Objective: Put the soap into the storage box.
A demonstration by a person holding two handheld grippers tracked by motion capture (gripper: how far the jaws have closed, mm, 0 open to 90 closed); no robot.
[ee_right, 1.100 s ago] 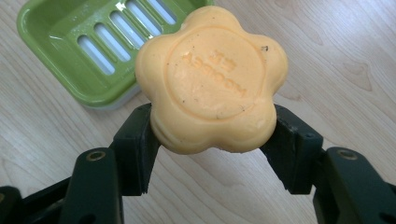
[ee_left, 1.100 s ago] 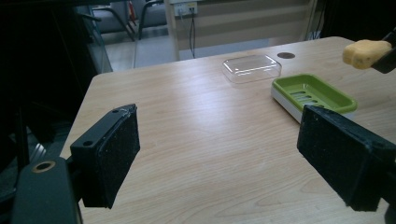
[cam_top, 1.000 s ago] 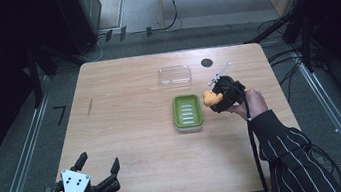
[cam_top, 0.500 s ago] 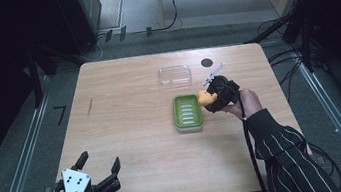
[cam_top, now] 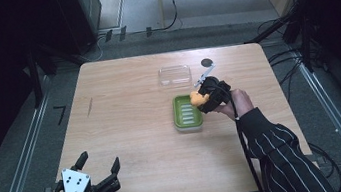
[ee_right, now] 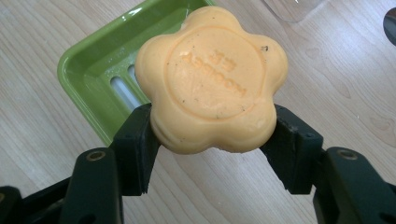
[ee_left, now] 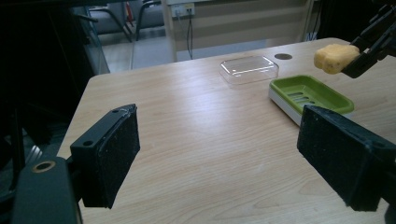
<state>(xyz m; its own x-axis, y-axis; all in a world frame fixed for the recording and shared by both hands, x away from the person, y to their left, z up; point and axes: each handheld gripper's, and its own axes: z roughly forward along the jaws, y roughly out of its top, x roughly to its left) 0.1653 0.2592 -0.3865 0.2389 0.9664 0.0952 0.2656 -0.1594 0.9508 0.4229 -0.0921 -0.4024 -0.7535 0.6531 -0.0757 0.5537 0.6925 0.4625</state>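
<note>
- Two grippers work over the table (cam_top: 128, 132), whose bare wood takes up the middle of the high view.
- Left gripper (cam_top: 99, 167) sits at the lower left of that view, off the near table edge, jaws spread wide and holding nothing; its own view shows both pads (ee_left: 112, 158) far apart with only wood between them.
- Right gripper (cam_top: 202, 96) hangs right of centre, its jaws clamped on the soap from both sides.
- Green dish (cam_top: 187, 113) lies just right of centre, empty, its slotted floor bare.
- Clear lid (cam_top: 174, 74) rests above the dish in the frame, apart from it.
- Soap (ee_right: 210, 79), a flower-shaped orange bar, is in the air over the dish's right rim; in the right gripper view the dish shows behind and to its upper left.
- Progress, as I judge it: the soap is picked up and nearly over the dish; left are lowering it in, letting go, and perhaps fitting the lid.
</note>
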